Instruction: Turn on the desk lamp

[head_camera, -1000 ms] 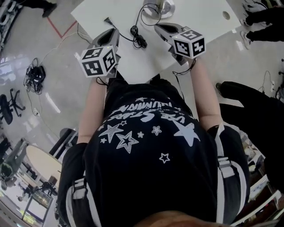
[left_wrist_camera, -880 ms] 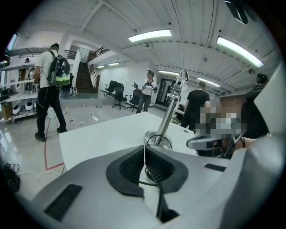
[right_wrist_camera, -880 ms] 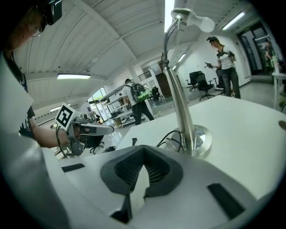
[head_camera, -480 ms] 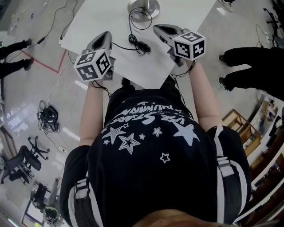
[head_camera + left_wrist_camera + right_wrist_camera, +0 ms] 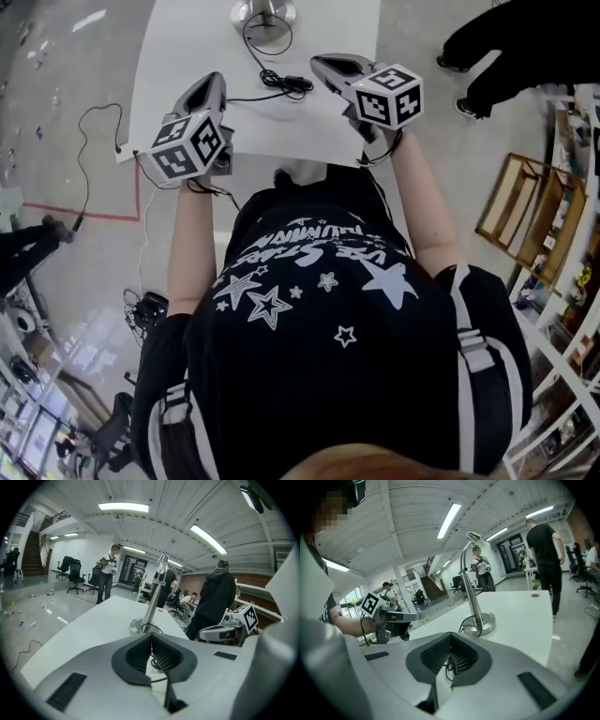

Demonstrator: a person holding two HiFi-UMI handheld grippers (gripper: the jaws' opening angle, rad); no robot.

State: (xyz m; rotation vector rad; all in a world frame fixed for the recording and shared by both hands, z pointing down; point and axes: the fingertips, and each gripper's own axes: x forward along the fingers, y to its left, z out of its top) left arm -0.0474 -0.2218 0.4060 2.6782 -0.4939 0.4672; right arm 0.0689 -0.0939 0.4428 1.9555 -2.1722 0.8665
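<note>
Left tool [image 5: 208, 84]: hovering over the near left part of the counter [image 5: 178, 47], pointing toward the lamp; clenching on nothing, ribbed pads meeting at the tips.
Right tool [image 5: 325, 66]: hovering over the near right part of the counter, tilting slightly downward; likewise clenching on nothing, pads closing into a narrow V.
Desk lamp [image 5: 263, 11]: standing upright on a round metal base at the far side of the counter, ahead of both tools and apart from them; thin metal neck rising and curving over to a small head [image 5: 472, 536].
Cord [image 5: 270, 77]: running black from the lamp base, looping, then trailing across the counter between the 2 tools; ending in a thicker black piece near the right tool's tip.
Marker cubes: sitting at the rear of each tool, 1 on the left [image 5: 187, 145] and 1 on the right [image 5: 386, 94], showing black-and-white squares.
Person: wearing a dark shirt [image 5: 328, 319] with white stars, stretching both bare forearms toward the counter.
Bystanders: standing beyond the counter, 1 in a dark coat [image 5: 215, 597] in the left gripper view, another in black [image 5: 543, 545] in the right gripper view.
</note>
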